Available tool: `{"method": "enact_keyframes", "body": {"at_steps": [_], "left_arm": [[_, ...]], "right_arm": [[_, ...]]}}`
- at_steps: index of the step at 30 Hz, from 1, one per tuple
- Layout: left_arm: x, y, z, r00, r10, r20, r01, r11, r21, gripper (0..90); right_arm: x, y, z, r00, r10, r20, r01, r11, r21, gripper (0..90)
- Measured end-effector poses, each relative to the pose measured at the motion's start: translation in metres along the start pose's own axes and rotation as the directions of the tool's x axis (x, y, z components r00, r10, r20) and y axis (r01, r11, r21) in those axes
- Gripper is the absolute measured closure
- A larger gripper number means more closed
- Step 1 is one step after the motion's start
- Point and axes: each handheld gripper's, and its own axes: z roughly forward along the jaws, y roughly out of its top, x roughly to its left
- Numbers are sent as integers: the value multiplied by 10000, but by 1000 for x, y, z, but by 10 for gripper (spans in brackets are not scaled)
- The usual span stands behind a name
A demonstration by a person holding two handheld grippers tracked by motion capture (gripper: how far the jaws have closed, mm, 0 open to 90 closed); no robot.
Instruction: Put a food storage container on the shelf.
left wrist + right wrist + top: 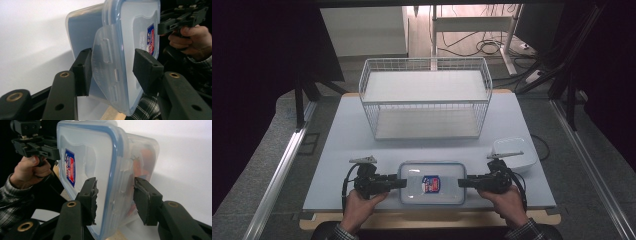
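Observation:
A clear lidded plastic container (432, 182) with a blue seal and a red-and-blue label lies near the table's front edge, between both grippers. My left gripper (404, 183) holds its left end. In the left gripper view the jaws (111, 62) straddle the end latch of the container (120, 37), with the pads against the base and the lid. My right gripper (460, 183) clamps the right end. In the right gripper view its pads (115, 191) press on the container (95, 157), one on the lid and one on the underside. Something orange (142, 162) shows through the wall.
A white wire basket (427, 97) with a shelf stands at the back middle of the pale table (347, 150). A small white tub (514, 152) sits just behind my right gripper. The table's wooden front edge runs right under the container.

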Motion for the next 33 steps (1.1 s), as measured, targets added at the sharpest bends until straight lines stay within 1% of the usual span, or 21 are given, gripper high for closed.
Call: {"method": "enact_keyframes", "body": {"at_steps": [2, 3, 5, 7, 8, 9, 11, 13, 16, 19, 20, 21, 22, 23, 24, 25, 26, 28, 29, 30, 33], "left_arm": [[0, 0, 0, 10000, -21, -18, 21, 10000, 9, 509], [1, 1, 0, 10000, -82, 34, 83, 10000, -33, 511], [2, 2, -2, 9999, -68, 77, 69, 9999, -149, 515], [2, 3, -3, 9999, -46, 129, 49, 9997, -244, 519], [0, 6, -7, 9996, 18, 282, -4, 9988, -486, 525], [-1, 8, -9, 9993, 38, 363, -16, 9982, -603, 529], [-2, 14, -12, 9988, 195, 444, -165, 9977, -662, 536], [-4, 17, -14, 9987, 282, 419, -253, 9973, -696, 537], [-4, 21, -16, 9982, 290, 527, -251, 9970, -731, 544], [-8, 33, -21, 9973, 523, 521, -476, 9950, -875, 546], [-8, 35, -22, 9970, 541, 546, -489, 9947, -909, 548], [-9, 39, -23, 9965, 588, 594, -532, 9942, -931, 549], [-9, 39, -23, 9965, 588, 594, -532, 9942, -931, 551], [-11, 47, -26, 9953, 685, 685, -611, 9927, -1041, 555], [-11, 50, -27, 9948, 746, 696, -670, 9921, -1065, 557], [-12, 53, -28, 9948, 765, 667, -691, 9919, -1068, 558], [-13, 57, -29, 9941, 869, 643, -799, 9913, -1042, 558], [-14, 62, -30, 9946, 838, 620, -766, 9910, -1095, 558], [-15, 67, -31, 9941, 916, 588, -846, 9902, -1114, 558], [-15, 67, -31, 9941, 916, 588, -846, 9902, -1114, 557], [-19, 79, -35, 9935, 1040, 471, -980, 9883, -1166, 555]], "right_arm": [[3, 1, 0, 9997, -206, 164, 207, 9998, -61, 547], [3, 1, 0, 9995, -241, 192, 243, 9997, -79, 546], [5, 1, 0, 9988, -410, 268, 416, 9989, -229, 546], [5, 1, 0, 9987, -441, 265, 448, 9986, -288, 546], [7, 3, -3, 9981, -573, 216, 582, 9972, -459, 546], [8, 4, -4, 9979, -620, 208, 630, 9967, -515, 545], [10, 8, -7, 9968, -776, 165, 785, 9949, -635, 545], [13, 13, -9, 9955, -926, 178, 937, 9931, -709, 545], [14, 17, -11, 9946, -1025, 178, 1036, 9917, -757, 544], [16, 27, -16, 9928, -1188, 134, 1195, 9891, -859, 544], [17, 31, -18, 9913, -1309, 164, 1318, 9868, -937, 544], [18, 34, -19, 9906, -1357, 172, 1367, 9858, -976, 544], [18, 34, -19, 9906, -1357, 172, 1367, 9858, -976, 544], [20, 41, -23, 9894, -1444, 154, 1452, 9835, -1079, 544], [21, 44, -25, 9894, -1449, 117, 1453, 9831, -1117, 544], [21, 47, -26, 9890, -1476, 94, 1477, 9822, -1162, 543], [21, 49, -27, 9893, -1454, 96, 1455, 9824, -1172, 543], [22, 55, -29, 9887, -1491, 137, 1496, 9809, -1245, 542], [23, 58, -30, 9878, -1546, 173, 1555, 9793, -1297, 541], [24, 62, -32, 9869, -1603, 203, 1616, 9778, -1334, 541], [27, 71, -35, 9848, -1712, 279, 1734, 9744, -1428, 541]]}}
